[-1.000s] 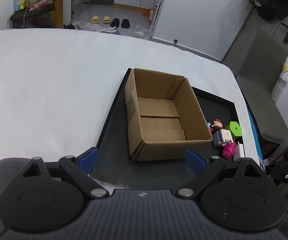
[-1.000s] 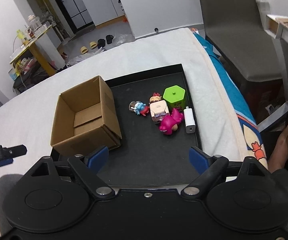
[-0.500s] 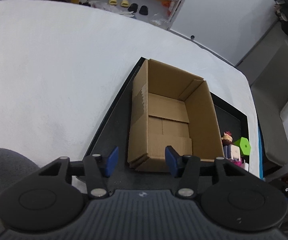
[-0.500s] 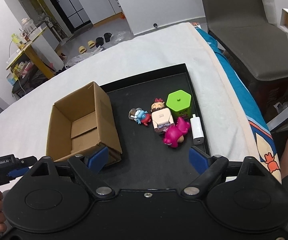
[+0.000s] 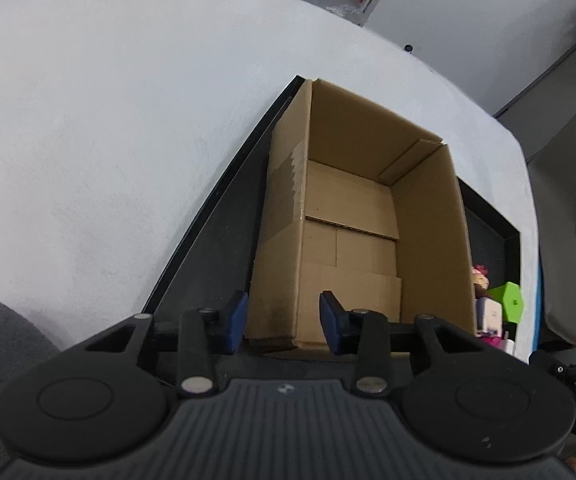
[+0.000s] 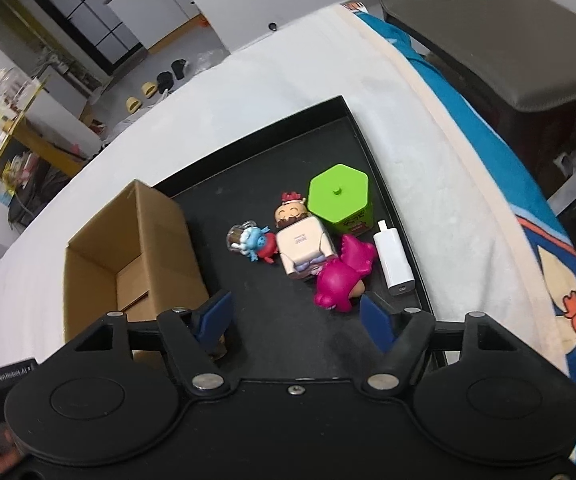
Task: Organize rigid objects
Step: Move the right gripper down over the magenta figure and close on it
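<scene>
Our left hand-held gripper (image 5: 281, 322) has its blue pads set astride the near left corner of the open brown cardboard box (image 5: 352, 216); we cannot tell whether they press on the wall. From this view we look straight into the box, and only its folded bottom flaps show inside.

Our right hand-held gripper (image 6: 294, 316) is open and holds nothing. Its view shows the toys, which the left view mostly hides behind the box wall: a green hexagonal container (image 6: 340, 198), a beige blocky figure with a brown beard (image 6: 302, 240), a small blue and red figure (image 6: 253, 242), a magenta plastic toy (image 6: 342, 276) and a white charger block (image 6: 394, 262). All lie close together in the shallow black tray (image 6: 368, 144), beside the box, on the white-covered bench (image 6: 247, 92).
</scene>
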Tool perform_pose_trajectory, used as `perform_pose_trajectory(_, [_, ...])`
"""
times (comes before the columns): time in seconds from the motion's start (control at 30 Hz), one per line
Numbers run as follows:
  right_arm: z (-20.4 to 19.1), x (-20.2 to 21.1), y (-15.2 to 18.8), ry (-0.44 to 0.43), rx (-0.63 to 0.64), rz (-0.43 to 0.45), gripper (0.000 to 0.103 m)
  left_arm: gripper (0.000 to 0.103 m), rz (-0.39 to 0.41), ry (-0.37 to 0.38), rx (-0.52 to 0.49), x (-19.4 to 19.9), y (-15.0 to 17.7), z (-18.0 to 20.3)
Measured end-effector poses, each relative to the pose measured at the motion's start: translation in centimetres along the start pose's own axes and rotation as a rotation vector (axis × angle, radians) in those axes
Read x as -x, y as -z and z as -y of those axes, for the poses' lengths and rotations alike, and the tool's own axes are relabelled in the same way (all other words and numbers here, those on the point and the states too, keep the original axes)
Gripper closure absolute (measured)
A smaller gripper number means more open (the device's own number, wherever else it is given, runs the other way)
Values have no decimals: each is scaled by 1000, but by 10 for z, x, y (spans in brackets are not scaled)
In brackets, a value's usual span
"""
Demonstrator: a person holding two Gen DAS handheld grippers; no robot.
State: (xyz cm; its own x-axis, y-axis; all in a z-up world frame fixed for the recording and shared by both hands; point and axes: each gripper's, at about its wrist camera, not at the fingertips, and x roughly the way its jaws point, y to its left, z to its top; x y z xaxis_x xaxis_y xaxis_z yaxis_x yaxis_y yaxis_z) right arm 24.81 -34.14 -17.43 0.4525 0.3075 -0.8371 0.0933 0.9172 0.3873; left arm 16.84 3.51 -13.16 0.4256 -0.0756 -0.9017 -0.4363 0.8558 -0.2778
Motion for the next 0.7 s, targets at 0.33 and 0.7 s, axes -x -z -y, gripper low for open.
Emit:
perform_pose_trajectory(0.33, [21,-44,-4,52,-86,-67,48,89,-40,-63,-87,-24,-7,5])
perform_pose_trajectory(0.7, [19,-69,-10,96,-86,-95,48,92,-35,-84,-216,-33,-22,4])
